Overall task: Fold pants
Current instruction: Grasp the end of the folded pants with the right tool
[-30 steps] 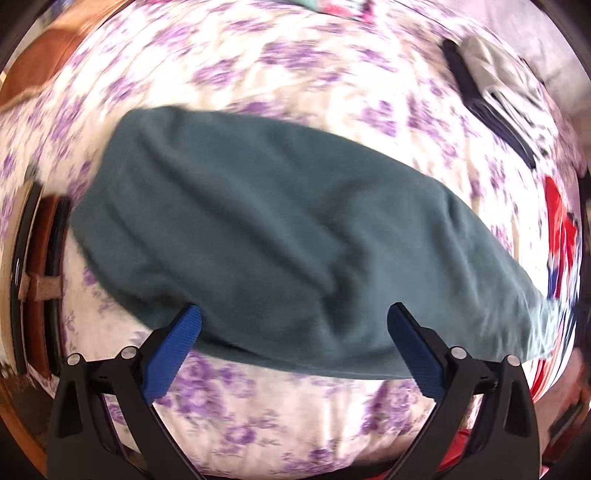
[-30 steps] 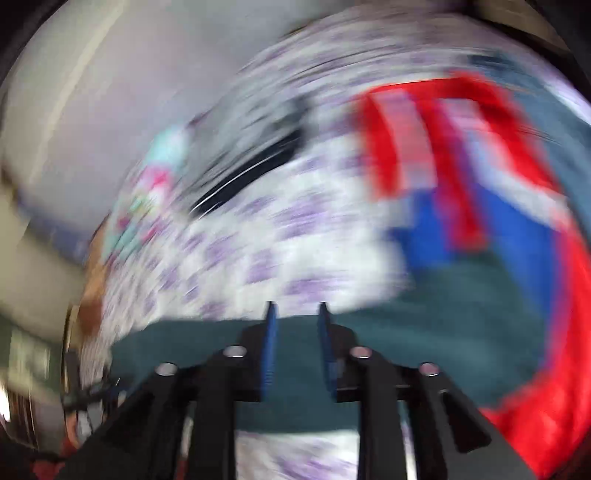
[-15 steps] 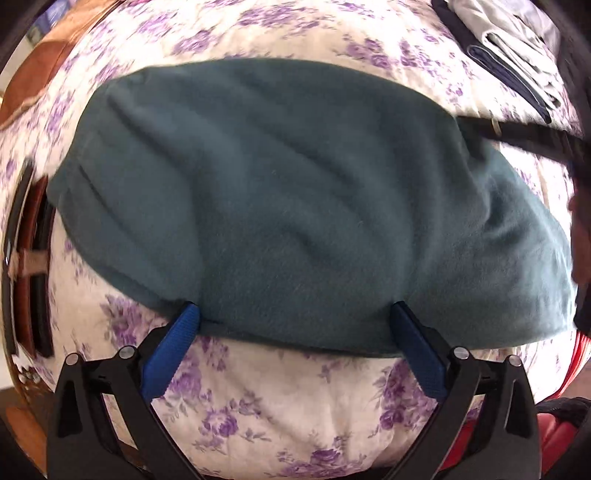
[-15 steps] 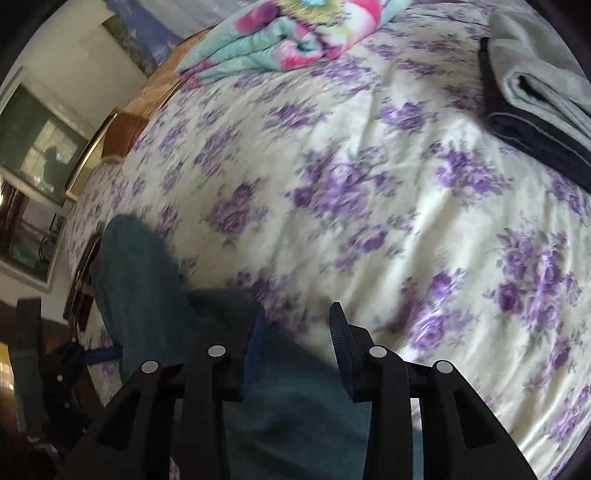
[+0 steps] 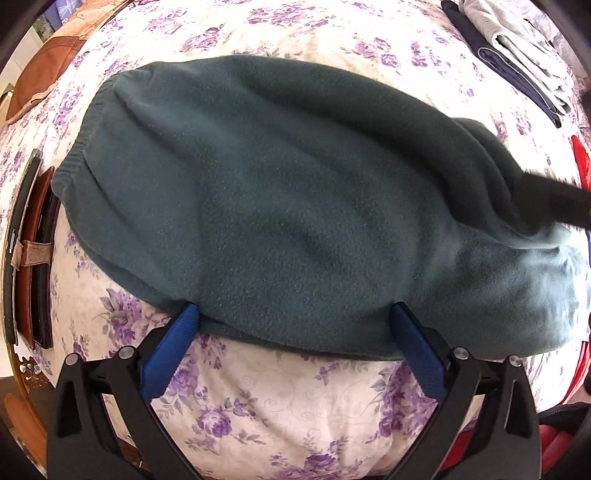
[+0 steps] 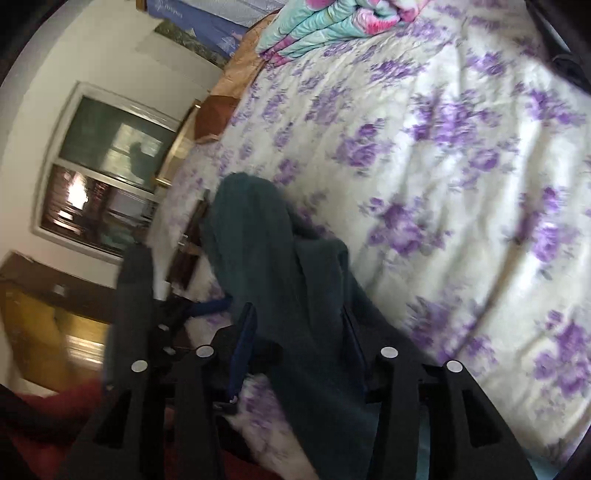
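Note:
Dark teal fleece pants (image 5: 280, 206) lie folded across the flowered bed sheet (image 5: 303, 402). My left gripper (image 5: 295, 325) is open, its blue fingertips (image 5: 184, 325) touching the near edge of the pants, with nothing held. In the right wrist view the pants (image 6: 291, 280) rise in a fold between the fingers of my right gripper (image 6: 299, 325), whose jaws stand apart around the cloth. The right gripper's dark arm (image 5: 550, 199) shows blurred at the pants' right end in the left wrist view.
Folded grey and navy clothes (image 5: 517, 51) lie at the far right of the bed. A folded colourful blanket (image 6: 332, 26) sits at the head. A wooden bed frame (image 5: 26, 258) runs along the left. Red fabric (image 5: 581, 162) shows at the right edge.
The right gripper swung down onto the right end of the pants and opened wider, with cloth now bunched between its fingers. The left gripper stayed at the near edge, open.

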Tool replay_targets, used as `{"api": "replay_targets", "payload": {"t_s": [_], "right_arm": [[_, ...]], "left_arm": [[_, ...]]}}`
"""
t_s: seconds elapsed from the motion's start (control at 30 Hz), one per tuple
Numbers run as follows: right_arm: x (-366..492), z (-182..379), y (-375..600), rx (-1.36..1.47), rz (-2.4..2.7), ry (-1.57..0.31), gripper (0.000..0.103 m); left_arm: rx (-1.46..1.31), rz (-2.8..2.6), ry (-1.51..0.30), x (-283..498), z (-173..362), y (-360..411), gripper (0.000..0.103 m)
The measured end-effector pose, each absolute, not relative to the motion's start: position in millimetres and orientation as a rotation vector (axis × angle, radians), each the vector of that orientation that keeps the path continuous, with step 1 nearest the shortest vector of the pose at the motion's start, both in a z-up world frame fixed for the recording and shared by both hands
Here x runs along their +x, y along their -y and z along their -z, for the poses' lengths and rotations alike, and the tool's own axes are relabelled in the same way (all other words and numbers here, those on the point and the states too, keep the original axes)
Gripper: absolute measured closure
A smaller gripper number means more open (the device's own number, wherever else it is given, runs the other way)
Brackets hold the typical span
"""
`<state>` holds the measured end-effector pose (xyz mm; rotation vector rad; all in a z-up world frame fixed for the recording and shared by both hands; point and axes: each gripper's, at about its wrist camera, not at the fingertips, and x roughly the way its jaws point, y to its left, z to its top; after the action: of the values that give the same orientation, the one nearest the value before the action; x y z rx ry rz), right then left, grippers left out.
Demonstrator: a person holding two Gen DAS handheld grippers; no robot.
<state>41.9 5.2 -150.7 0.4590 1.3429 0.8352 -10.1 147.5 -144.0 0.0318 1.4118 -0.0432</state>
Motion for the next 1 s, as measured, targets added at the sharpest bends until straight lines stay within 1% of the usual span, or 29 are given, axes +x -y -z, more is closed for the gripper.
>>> {"api": "replay_targets", "payload": {"t_s": [0.17,0.23,0.27,0.3,0.33,0.37,0.4,0.47,0.53,0.6,0.67,0.7,0.73,0.77,0.83,0.9,1.0], "right_arm": [[65,178,-1,0.834,-0.843,-1.408,0.049],[65,188,10,1.002,-0.809,-1.393,0.052],[63,190,14,1.043,-0.799,-1.386,0.059],[61,191,17,1.06,-0.777,-1.378,0.071],[60,191,20,1.05,-0.757,-1.373,0.078],[58,190,21,1.022,-0.735,-1.371,0.089],[58,189,19,0.992,-0.723,-1.371,0.091],[58,183,18,0.931,-0.681,-1.353,0.093],[67,168,27,0.85,-0.602,-1.28,0.094],[83,156,31,0.698,-0.508,-1.213,0.095],[96,162,27,0.59,-0.43,-1.238,0.097],[99,167,27,0.543,-0.389,-1.252,0.1],[101,171,26,0.498,-0.357,-1.265,0.101],[102,174,28,0.489,-0.353,-1.269,0.103],[94,161,39,0.525,-0.323,-1.221,0.097],[80,137,45,0.488,-0.33,-1.143,0.097],[61,109,28,0.373,-0.453,-1.101,0.096]], "left_arm": [[0.033,0.04,-1.401,-18,147,-148,0.004],[0.031,0.04,-1.397,-19,147,-149,0.004],[0.029,0.04,-1.395,-20,146,-150,0.004],[0.029,0.04,-1.391,-22,146,-150,0.004],[0.03,0.04,-1.387,-23,146,-150,0.004],[0.03,0.041,-1.384,-24,147,-151,0.004],[0.029,0.042,-1.38,-26,147,-151,0.004],[0.029,0.046,-1.376,-27,146,-151,0.004],[0.028,0.052,-1.377,-29,147,-153,0.004],[0.028,0.06,-1.378,-30,146,-154,0.004],[0.028,0.068,-1.378,-29,146,-155,0.004],[0.029,0.071,-1.379,-29,145,-155,0.004],[0.029,0.075,-1.381,-30,145,-156,0.004],[0.025,0.078,-1.385,-29,144,-157,0.004],[0.0,0.084,-1.4,-28,139,-161,0.004],[-0.03,0.069,-1.396,-26,127,-170,0.004],[-0.05,-0.05,-1.298,-22,101,-196,0.004]]}}
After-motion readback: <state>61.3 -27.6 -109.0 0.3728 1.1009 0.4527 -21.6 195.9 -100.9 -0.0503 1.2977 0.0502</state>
